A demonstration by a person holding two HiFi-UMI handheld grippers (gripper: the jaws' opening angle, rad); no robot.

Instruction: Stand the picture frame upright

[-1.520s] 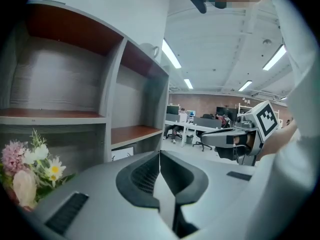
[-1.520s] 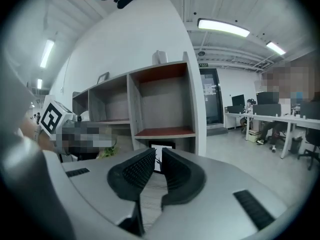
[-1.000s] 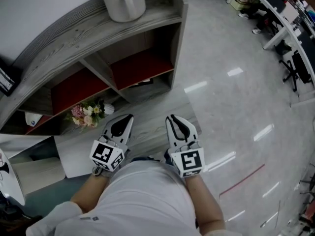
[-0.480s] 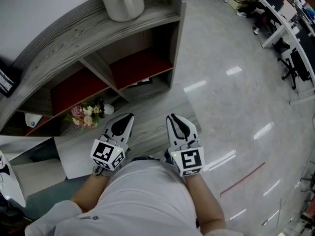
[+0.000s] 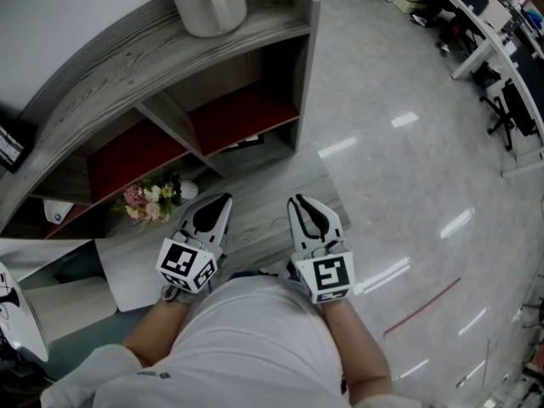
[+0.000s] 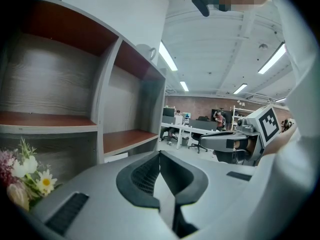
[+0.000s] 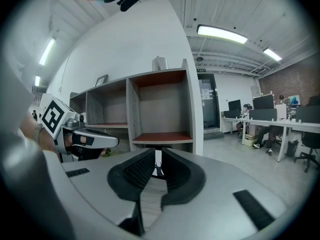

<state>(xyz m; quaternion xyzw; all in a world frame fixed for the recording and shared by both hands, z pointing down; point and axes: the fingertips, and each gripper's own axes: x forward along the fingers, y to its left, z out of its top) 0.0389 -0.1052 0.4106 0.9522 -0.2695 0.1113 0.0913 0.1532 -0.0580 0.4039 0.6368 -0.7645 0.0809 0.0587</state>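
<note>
Well, two grippers are hanging near one shelf [image 5: 127, 66]. The left gripper [image 5: 223, 201] is squeezing shut on nothing; the right gripper [image 5: 299, 202] is gaping a little, empty. One picture frame [image 5: 246, 143] is lying in the bottom right cubby [image 5: 242, 113].

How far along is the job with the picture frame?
Done: nothing yet. In hand: nothing; the left gripper is shut, the right gripper slightly open, both empty before the shelf. Remaining: grasp the picture frame, seemingly flat in the bottom compartment, and stand it.
</note>
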